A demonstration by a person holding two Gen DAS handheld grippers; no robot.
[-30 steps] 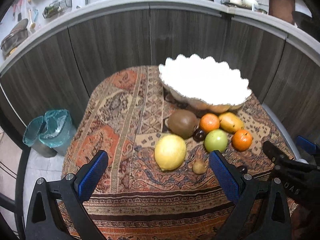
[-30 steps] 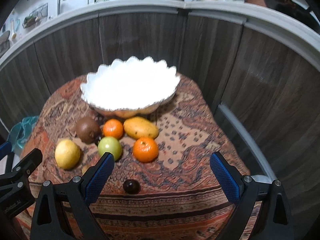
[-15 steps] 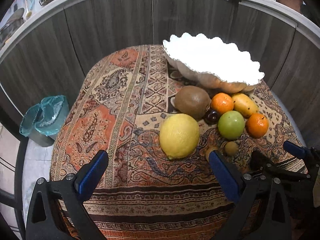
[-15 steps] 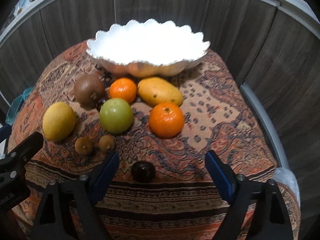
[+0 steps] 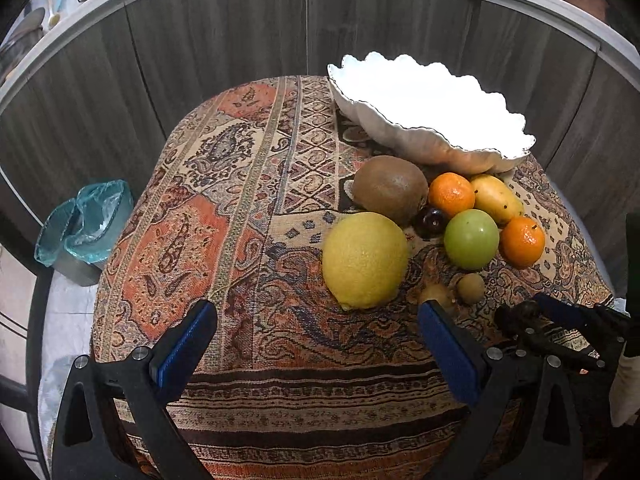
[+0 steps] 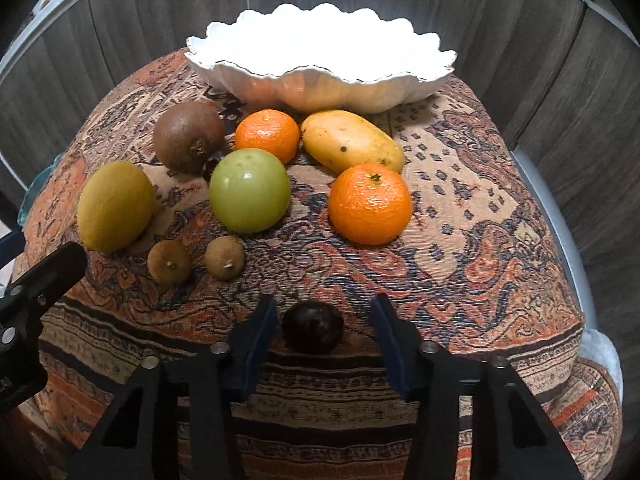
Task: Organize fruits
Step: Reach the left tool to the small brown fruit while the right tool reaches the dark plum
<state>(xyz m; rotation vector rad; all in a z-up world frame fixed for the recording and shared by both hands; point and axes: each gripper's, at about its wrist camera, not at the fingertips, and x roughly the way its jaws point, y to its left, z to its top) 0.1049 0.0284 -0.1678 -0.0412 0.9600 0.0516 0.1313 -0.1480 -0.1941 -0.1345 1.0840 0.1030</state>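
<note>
A white scalloped bowl [image 6: 320,60] stands at the back of the patterned table [image 6: 460,240]. In front of it lie a kiwi [image 6: 188,136], two oranges [image 6: 370,204] [image 6: 267,134], a mango [image 6: 352,142], a green apple [image 6: 250,190], a lemon [image 6: 115,205] and two small brown fruits [image 6: 225,258] [image 6: 169,262]. A dark plum [image 6: 313,328] lies near the front edge between the fingers of my right gripper [image 6: 324,336], which is open around it with gaps on both sides. My left gripper [image 5: 316,344] is open and empty, just short of the lemon [image 5: 365,260].
A bin with a teal bag [image 5: 86,232] stands on the floor left of the table. Dark wooden cabinet fronts [image 5: 240,40] curve behind the table. A second dark plum [image 5: 433,220] sits among the fruits.
Both grippers have moved forward and down toward the table. The right gripper's fingers have narrowed and now flank the dark plum. The left gripper has come closer to the lemon.
</note>
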